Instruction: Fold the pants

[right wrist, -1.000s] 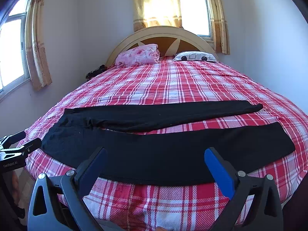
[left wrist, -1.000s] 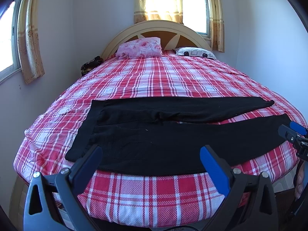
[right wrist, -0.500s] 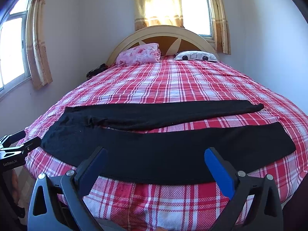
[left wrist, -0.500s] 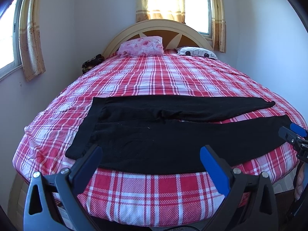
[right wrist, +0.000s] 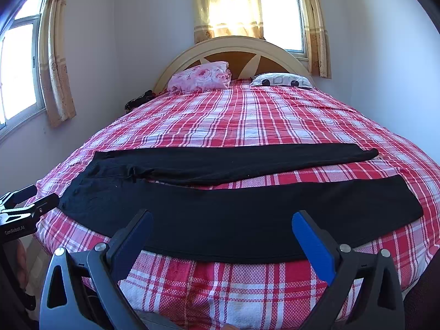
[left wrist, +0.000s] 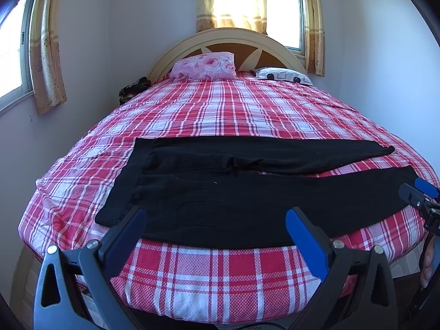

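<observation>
Black pants (left wrist: 247,192) spread flat across near end of plaid bed (left wrist: 220,115), waistband left, legs splayed right. Left gripper (left wrist: 214,227) and right gripper (right wrist: 220,228) poised short of near edge, fingers apart, nothing held. Probable risk: thin knit slipping or bunching if pinched in single layer, skewing leg-on-leg fold.

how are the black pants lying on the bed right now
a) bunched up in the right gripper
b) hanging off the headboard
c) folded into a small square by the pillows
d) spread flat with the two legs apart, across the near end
d: the black pants lie flat across the near end of the bed, a strip of plaid showing between the legs; both grippers hover open, holding nothing.
</observation>
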`<action>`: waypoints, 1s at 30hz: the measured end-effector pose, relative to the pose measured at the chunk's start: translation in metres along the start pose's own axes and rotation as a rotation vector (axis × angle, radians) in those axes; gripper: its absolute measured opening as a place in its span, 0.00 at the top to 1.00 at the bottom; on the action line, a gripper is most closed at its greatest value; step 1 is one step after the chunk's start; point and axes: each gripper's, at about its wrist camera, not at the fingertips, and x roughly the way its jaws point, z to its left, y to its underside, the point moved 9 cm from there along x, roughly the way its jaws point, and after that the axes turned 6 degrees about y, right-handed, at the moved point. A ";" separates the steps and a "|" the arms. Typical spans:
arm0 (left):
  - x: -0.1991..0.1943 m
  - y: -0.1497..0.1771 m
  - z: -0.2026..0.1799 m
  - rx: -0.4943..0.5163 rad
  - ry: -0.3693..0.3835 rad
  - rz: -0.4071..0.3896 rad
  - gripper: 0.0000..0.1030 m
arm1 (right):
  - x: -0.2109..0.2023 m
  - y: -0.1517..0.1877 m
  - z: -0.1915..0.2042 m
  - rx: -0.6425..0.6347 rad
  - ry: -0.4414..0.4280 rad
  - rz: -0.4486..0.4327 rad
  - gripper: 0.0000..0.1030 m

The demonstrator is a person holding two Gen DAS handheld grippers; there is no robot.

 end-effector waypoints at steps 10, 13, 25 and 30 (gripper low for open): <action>0.000 0.001 0.001 0.000 -0.002 0.001 0.00 | 0.000 0.001 0.001 -0.001 0.000 0.002 0.01; 0.001 0.002 0.002 -0.001 -0.001 0.003 0.00 | 0.000 0.001 0.001 -0.002 -0.001 0.002 0.01; 0.014 0.009 0.006 -0.005 0.000 0.029 0.00 | 0.006 0.005 0.000 -0.003 0.003 0.015 0.01; 0.028 0.014 0.009 -0.008 0.001 0.060 0.00 | 0.018 0.014 -0.001 0.000 0.006 0.045 0.01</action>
